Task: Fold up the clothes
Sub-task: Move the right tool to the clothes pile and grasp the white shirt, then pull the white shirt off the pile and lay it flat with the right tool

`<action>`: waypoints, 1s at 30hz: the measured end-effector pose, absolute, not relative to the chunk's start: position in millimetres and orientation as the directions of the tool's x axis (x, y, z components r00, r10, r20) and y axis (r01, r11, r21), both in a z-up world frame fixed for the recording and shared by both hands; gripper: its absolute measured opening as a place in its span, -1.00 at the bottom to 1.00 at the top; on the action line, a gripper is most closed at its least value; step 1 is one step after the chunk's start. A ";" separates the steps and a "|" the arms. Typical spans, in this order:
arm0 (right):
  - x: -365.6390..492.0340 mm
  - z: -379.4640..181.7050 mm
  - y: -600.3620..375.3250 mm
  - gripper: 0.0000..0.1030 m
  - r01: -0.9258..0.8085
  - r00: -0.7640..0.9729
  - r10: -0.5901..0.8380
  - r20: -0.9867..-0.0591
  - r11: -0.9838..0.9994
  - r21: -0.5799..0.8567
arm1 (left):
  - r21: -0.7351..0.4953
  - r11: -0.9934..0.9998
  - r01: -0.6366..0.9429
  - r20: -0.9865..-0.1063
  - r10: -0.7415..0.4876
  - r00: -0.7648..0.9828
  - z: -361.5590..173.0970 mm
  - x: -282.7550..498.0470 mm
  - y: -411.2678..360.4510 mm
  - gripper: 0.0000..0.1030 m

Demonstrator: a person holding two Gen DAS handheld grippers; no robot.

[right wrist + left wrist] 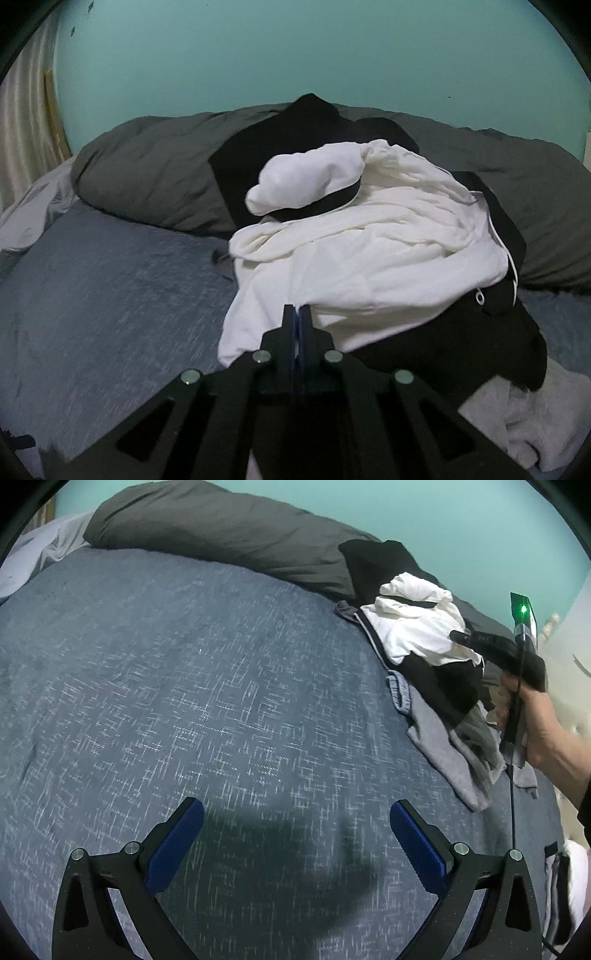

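Observation:
A heap of clothes lies on the blue bedspread (184, 683). On top is a white garment (417, 627) (369, 251), with a black garment (443, 679) (443, 339) and a grey garment (443, 746) (517, 417) under it. My left gripper (297, 827) is open above bare bedspread, well left of the heap, nothing between its blue pads (177, 849). My right gripper (297, 312) (458, 636) is shut, its tips at the white garment's near edge. I see no cloth pinched between the pads. A hand (546, 731) holds that gripper.
A dark grey duvet roll (207, 528) (147, 177) lies along the far side against a teal wall (295, 55). Pale grey sheet (33, 214) shows at the far left. More white and dark cloth (569, 886) sits at the bed's right edge.

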State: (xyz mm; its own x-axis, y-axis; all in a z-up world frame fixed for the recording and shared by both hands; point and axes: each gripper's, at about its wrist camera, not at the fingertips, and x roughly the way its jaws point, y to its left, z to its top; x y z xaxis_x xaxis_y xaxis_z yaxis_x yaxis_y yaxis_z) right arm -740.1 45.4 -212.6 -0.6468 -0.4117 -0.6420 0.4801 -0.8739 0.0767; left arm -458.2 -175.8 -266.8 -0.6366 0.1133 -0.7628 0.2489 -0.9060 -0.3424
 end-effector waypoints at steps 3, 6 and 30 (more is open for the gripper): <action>-711.7 -200.8 47.3 -0.98 0.513 -0.630 -0.479 -0.612 -0.848 0.135 | -0.351 -0.901 0.255 -0.759 0.115 -0.641 -261.3 -445.6 -174.5 0.99; -672.1 -188.8 50.8 -0.98 0.573 -0.605 -0.551 -0.575 -0.803 0.166 | -0.341 -0.906 0.252 -0.750 0.101 -0.654 -254.5 -432.6 -172.8 0.99; -356.8 -151.2 135.8 -0.98 0.690 -0.534 -0.761 -0.369 -0.644 0.329 | -0.323 -0.932 0.164 -0.625 0.080 -0.776 -211.7 -247.7 -121.0 0.99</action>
